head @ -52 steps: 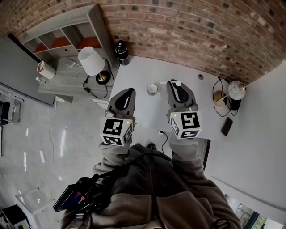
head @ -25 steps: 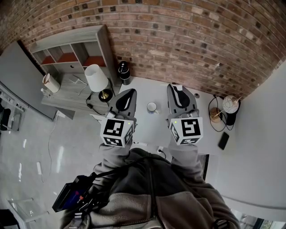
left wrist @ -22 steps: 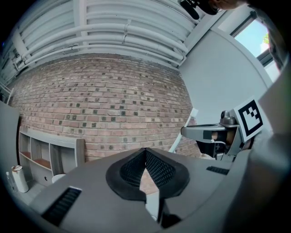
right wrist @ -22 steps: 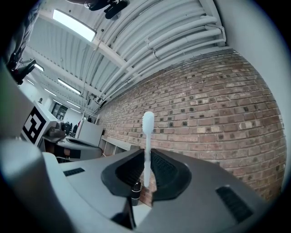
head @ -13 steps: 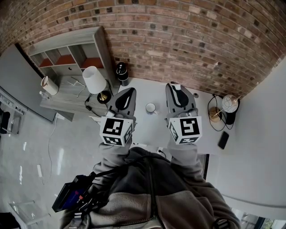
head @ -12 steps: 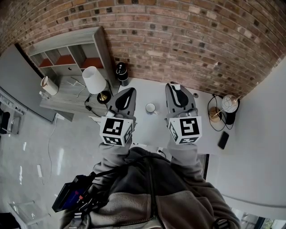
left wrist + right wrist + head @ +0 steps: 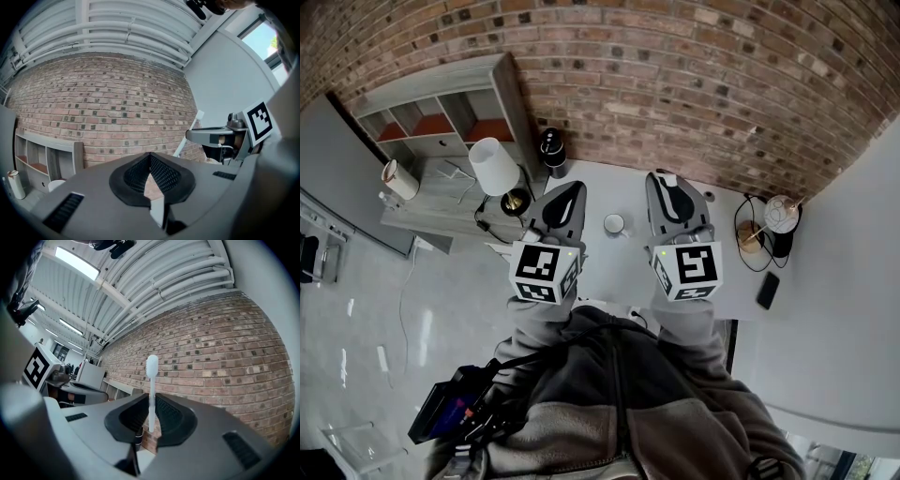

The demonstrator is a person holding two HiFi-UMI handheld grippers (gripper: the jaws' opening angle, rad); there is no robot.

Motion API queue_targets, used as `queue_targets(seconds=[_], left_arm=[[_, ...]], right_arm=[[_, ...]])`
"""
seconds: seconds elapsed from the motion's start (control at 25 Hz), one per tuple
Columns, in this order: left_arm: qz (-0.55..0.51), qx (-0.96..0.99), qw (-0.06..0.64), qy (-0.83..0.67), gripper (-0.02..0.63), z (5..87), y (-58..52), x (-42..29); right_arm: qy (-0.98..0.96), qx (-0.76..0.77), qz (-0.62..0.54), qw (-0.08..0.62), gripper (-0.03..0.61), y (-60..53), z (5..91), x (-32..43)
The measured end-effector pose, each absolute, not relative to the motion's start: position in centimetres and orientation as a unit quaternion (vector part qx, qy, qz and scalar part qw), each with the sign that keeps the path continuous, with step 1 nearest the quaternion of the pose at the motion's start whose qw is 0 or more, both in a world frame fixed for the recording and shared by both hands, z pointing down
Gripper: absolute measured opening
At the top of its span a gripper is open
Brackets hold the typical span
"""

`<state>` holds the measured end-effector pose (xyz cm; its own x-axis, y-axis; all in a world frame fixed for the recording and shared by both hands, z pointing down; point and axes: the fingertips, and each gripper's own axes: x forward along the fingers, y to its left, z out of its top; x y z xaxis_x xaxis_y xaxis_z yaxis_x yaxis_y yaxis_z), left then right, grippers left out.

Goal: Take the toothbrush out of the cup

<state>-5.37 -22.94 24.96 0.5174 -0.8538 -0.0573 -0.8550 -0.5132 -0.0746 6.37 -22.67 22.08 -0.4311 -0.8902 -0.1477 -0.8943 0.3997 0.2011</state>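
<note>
Toothbrush (image 7: pixel 151 376) upright, pinched in right claw (image 7: pixel 151 404), left claw (image 7: pixel 150 159) closed and empty, cup (image 7: pixel 615 224) between them

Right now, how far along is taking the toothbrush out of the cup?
Done: the toothbrush is out of the cup, which stands on the white table, between the two tools in the head view. In hand: the right tool is shut on the toothbrush's handle, its head pointing up. The left tool is shut with nothing in it. Left: only setting the toothbrush down, if that is wanted.
</note>
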Motion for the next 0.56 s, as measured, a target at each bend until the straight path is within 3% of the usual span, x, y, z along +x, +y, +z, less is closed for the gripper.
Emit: queue_targets(seconds=[0.56], left_arm=[[0.004, -0.874, 0.038, 0.485, 0.005, 25.9, -23.4, -5.5]], right_arm=[[0.836, -0.536, 0.119, 0.000, 0.048, -23.0, 23.2, 6.0]])
